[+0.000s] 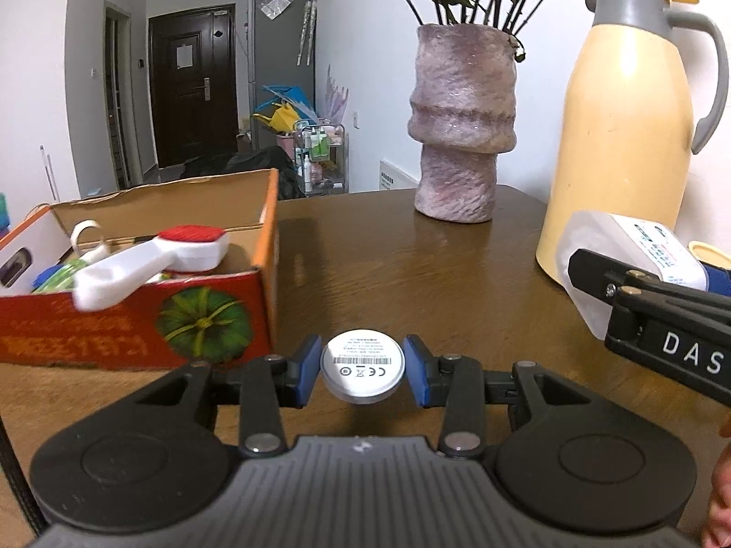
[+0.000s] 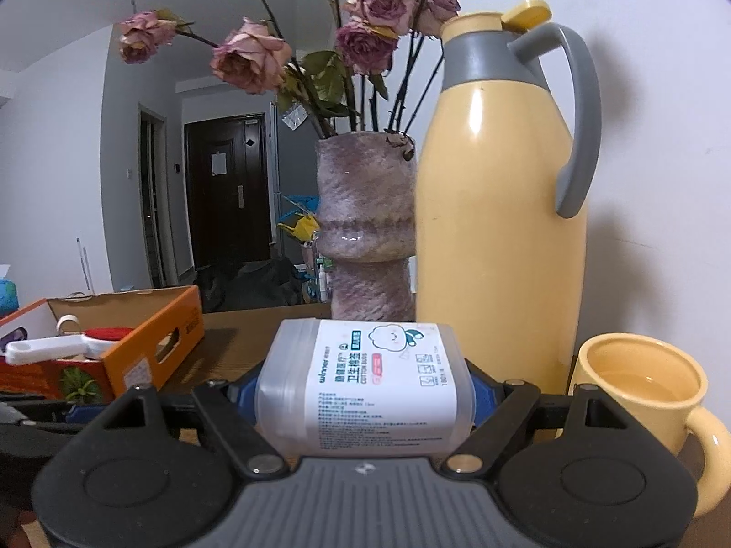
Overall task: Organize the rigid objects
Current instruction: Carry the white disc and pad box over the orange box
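Left wrist view: brown wooden table (image 1: 388, 265) across the frame. Yellow thermos jug (image 1: 626, 137) with grey handle at the right rear, against the wall. Purple textured vase (image 1: 461, 123) of dried roses (image 2: 249, 52) just left of the jug, upright. Open cardboard box (image 1: 137, 319) at the left, orange and red sides, printed green fruit on the near wall; white brush with red bristle pad (image 1: 150, 258) lying across the top of the contents, handle poking over the near rim. Yellow mug (image 2: 639, 388) with pale liquid, low at the right in the right wrist view, just beside the jug. Clear plastic cotton-swab box (image 2: 365, 388), white printed label up, clamped on its side between the blue pads of the right gripper (image 2: 365, 392); jaws spread wide, closed against both flanks of the box, held above the table near the jug's base. Small round white disc (image 1: 362, 370), barcode label facing the camera, pinched between the blue pads (image 1: 305, 372) of the left gripper (image 1: 362, 372); jaws drawn narrow, touching both edges of the disc, held above the table just right of the box's near corner.
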`<state>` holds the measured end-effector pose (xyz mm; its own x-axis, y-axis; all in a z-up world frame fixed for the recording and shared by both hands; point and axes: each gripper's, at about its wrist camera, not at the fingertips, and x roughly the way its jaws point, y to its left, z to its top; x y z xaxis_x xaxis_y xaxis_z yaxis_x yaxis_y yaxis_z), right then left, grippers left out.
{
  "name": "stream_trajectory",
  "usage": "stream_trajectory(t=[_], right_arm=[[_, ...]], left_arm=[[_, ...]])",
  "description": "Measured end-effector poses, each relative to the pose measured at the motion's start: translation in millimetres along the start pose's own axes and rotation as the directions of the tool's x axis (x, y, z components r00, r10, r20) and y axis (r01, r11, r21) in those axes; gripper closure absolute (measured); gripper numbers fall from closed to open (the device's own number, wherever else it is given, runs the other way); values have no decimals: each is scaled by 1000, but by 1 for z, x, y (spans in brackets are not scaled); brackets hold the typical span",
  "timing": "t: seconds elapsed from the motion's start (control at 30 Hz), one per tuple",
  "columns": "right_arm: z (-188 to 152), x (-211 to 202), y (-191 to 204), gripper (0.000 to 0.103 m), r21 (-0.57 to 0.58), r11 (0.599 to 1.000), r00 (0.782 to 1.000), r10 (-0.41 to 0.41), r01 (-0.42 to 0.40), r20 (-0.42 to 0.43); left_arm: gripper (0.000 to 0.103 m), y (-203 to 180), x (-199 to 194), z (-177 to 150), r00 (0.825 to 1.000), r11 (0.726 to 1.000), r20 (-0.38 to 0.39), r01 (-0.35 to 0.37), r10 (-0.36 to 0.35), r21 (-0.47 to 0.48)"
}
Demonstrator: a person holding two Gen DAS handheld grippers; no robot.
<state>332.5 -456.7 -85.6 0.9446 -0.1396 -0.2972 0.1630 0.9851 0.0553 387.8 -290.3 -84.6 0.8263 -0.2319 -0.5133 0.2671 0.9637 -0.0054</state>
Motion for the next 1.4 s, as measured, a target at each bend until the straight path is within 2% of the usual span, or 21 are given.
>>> stream_trajectory(t=[0.3, 0.83, 1.4], right_arm=[[-7, -27, 33, 21, -3, 1000, 1000, 27, -27, 7], [-22, -66, 109, 21, -9, 997, 997, 76, -76, 11], [-19, -77, 193, 21, -27, 992, 991, 128, -127, 42]], left_arm=[[63, 36, -39, -13, 1000, 999, 19, -18, 19, -33], [63, 121, -95, -24, 996, 991, 65, -60, 68, -118], [63, 195, -116, -14, 987, 982, 121, -80, 102, -171]])
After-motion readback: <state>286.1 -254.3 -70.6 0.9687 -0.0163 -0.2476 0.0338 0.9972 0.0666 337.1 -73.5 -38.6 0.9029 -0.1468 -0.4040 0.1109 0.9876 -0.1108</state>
